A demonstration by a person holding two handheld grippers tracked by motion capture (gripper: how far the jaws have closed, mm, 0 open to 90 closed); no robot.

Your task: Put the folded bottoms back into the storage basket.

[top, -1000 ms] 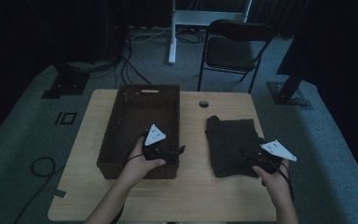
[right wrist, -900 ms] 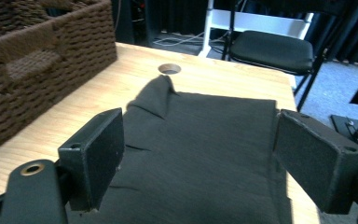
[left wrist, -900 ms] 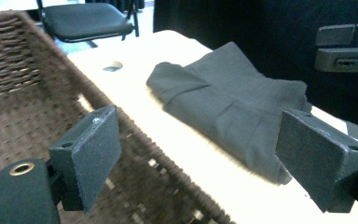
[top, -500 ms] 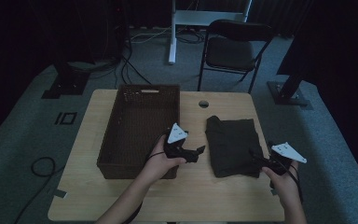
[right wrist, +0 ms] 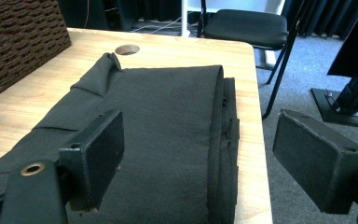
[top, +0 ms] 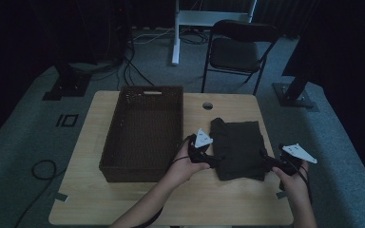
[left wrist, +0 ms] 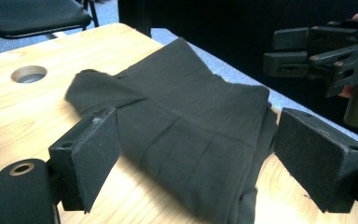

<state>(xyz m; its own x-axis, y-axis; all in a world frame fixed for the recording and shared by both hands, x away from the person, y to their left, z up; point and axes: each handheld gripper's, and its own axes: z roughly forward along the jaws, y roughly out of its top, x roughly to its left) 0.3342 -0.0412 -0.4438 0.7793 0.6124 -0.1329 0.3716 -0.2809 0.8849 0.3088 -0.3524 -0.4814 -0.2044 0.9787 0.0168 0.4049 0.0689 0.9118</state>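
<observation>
High view: a folded dark garment [top: 237, 148] lies flat on the right half of the wooden table [top: 138, 202], just beside an empty woven basket [top: 145, 130]. Compared with the frames a second and half a second ago, the left gripper [top: 213, 161] has crossed from the basket's near right corner to the garment's left edge, and the right gripper [top: 268, 161] has drawn in at the garment's near right corner. Judgement: both tools are being positioned for a two-sided pickup, presumably to move the cloth into the basket; no lift has begun.

Left gripper view: the jaws stand wide apart with the garment [left wrist: 191, 126] between and beyond them, pads not pressing on it. The right gripper [left wrist: 317, 53] shows farther off, across the cloth.

Right gripper view: the jaws are likewise spread, straddling the garment's [right wrist: 168, 135] thick folded edge without pinching it.

Obscured or uncertain: the scene is dim, so the garment's type cannot be determined. Whether either lower pad touches the cloth is hard to make out. The basket [right wrist: 18, 42] is cut off at the frame edge here. A folding chair [top: 240, 52] stands beyond the table.
</observation>
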